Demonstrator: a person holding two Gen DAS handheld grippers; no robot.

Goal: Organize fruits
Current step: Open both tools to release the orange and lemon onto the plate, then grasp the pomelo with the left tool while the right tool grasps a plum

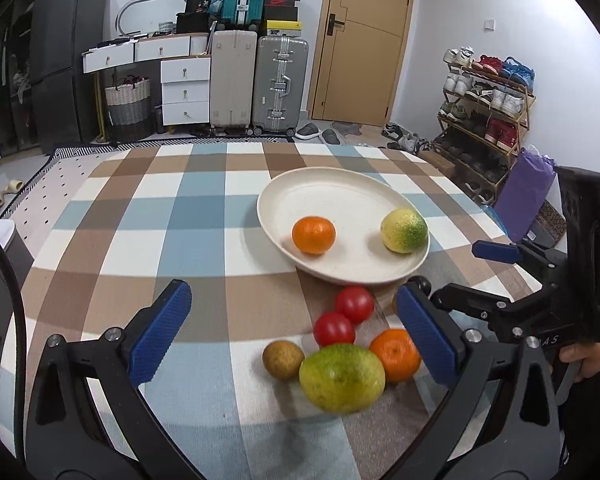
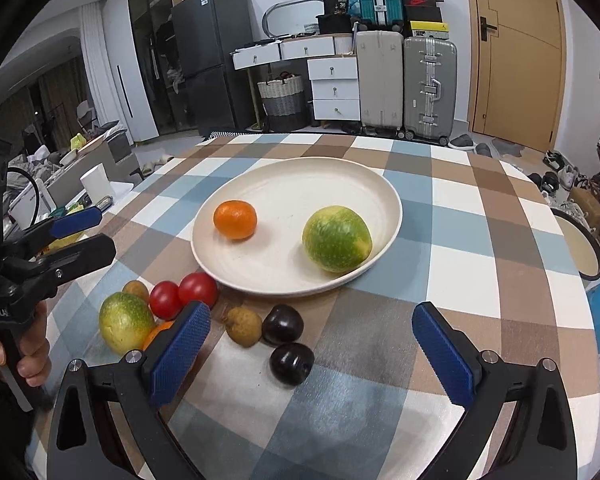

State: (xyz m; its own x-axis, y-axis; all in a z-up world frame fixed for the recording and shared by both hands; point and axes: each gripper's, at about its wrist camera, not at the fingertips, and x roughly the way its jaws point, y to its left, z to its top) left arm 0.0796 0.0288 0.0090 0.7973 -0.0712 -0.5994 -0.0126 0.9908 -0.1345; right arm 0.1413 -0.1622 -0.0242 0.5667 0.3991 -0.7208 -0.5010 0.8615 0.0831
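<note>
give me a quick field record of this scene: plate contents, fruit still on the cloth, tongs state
plate: cream, on the checked tablecloth
on plate: one tangerine, one green-yellow fruit
on cloth, near side of plate: two tomatoes, green-yellow fruit, tangerine, two small brown fruits, two dark plums
left tongs: open, empty
right tongs: open, empty

Cream plate (image 2: 388, 196); orange mandarin (image 2: 235, 219), green-yellow mottled fruit (image 2: 337, 239) at frame centre. Cloth (image 2: 460, 264): brown, blue, white checks. Lower left: red tomatoes (image 2: 182, 294). Dark purple plums (image 2: 286, 340).
</note>
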